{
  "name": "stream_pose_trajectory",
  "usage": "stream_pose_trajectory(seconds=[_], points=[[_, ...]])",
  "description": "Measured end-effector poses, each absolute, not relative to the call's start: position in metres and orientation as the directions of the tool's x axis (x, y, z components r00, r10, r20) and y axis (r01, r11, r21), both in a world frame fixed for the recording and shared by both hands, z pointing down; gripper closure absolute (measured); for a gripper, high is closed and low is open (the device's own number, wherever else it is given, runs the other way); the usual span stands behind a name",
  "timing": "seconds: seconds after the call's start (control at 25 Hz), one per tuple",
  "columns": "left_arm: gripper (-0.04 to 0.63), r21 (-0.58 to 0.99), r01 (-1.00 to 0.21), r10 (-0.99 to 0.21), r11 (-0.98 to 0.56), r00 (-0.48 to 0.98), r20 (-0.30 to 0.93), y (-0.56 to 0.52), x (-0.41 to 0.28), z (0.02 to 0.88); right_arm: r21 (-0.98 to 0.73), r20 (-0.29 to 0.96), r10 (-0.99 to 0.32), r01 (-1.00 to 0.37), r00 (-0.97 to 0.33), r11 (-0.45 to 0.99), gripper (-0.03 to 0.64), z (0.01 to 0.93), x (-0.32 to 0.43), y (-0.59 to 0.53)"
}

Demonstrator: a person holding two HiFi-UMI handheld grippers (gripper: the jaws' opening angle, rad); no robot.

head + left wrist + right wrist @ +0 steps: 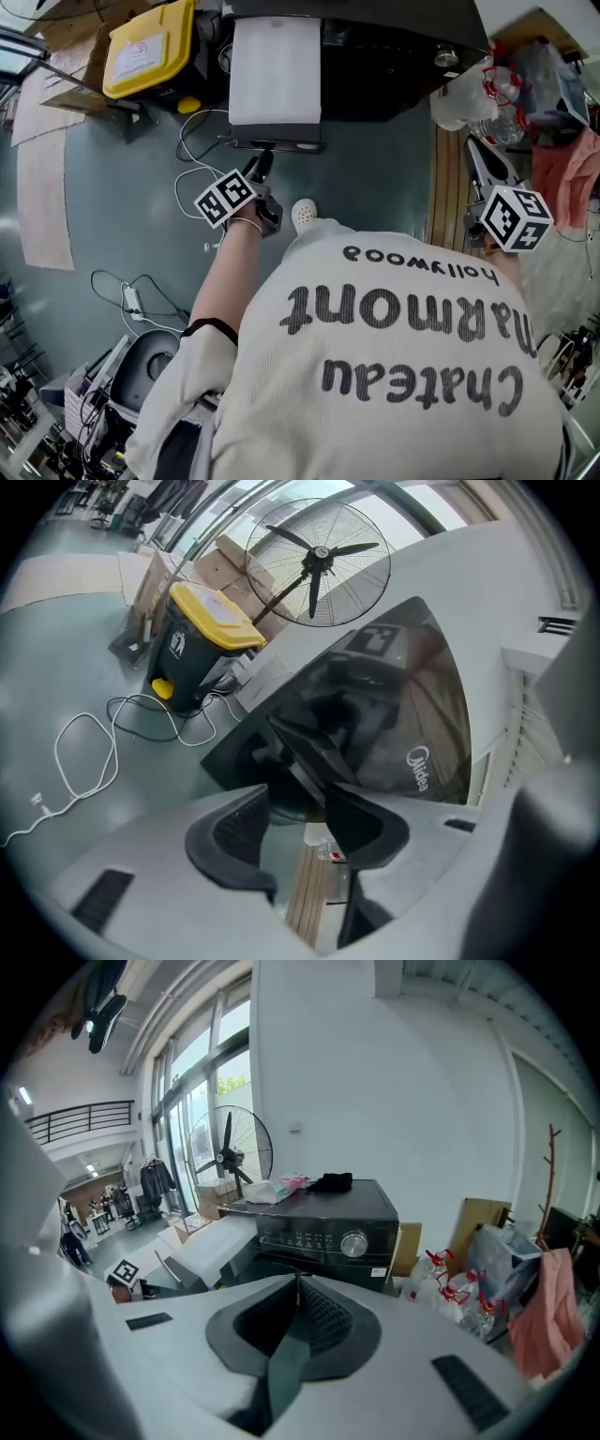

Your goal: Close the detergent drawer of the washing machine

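Note:
The black washing machine (pixel 394 56) stands at the top of the head view; its knob and control panel (pixel 328 1237) face the right gripper view. A wide white panel (pixel 275 70) juts out from its front towards me. I cannot pick out the detergent drawer itself. My left gripper (pixel 262 166) hangs just before that panel's dark outer edge (pixel 277 143), open, with nothing between its fingers. In its own view the left gripper (pixel 298 803) faces a dark glossy face marked Midea (pixel 412 733). My right gripper (pixel 480 164) is off to the machine's right, shut and empty (pixel 298 1283).
A yellow-lidded bin (pixel 150 47) and a standing fan (pixel 317 560) are left of the machine. White cables (pixel 192 178) trail over the grey floor. Plastic bottles (pixel 492 103), a pink cloth (pixel 577 178) and a strip of wooden boards (pixel 448 187) lie to the right.

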State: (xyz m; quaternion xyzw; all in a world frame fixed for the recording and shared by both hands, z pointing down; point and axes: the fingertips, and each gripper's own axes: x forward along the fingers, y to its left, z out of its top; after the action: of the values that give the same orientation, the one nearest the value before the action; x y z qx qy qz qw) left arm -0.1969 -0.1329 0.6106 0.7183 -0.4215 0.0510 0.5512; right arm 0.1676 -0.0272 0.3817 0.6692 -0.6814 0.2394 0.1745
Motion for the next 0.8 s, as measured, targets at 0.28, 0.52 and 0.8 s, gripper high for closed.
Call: stream_pose_trajectory(seconds=[0.28, 0.52, 0.8], points=[[0.433, 0.802, -0.592, -0.566, -0.079, 0.688, 0.453, -0.139, -0.192, 0.603, -0.097, 0.561, -0.827, -0.994, -0.017, -0.046, 0.584, 0.385, 0.17, -0.026], [0.492, 0.838, -0.54, -0.56, -0.076, 0.719, 0.413, -0.144, -0.188, 0.6, -0.103, 0.566, -0.824, -0.992, -0.002, -0.068, 0.584, 0.387, 0.174, -0.026], [0.488, 0.827, -0.555, -0.542, -0.087, 0.723, 0.429, -0.144, -0.187, 0.601, -0.112, 0.572, -0.82, -0.991, -0.007, -0.069, 0.584, 0.394, 0.168, -0.032]])
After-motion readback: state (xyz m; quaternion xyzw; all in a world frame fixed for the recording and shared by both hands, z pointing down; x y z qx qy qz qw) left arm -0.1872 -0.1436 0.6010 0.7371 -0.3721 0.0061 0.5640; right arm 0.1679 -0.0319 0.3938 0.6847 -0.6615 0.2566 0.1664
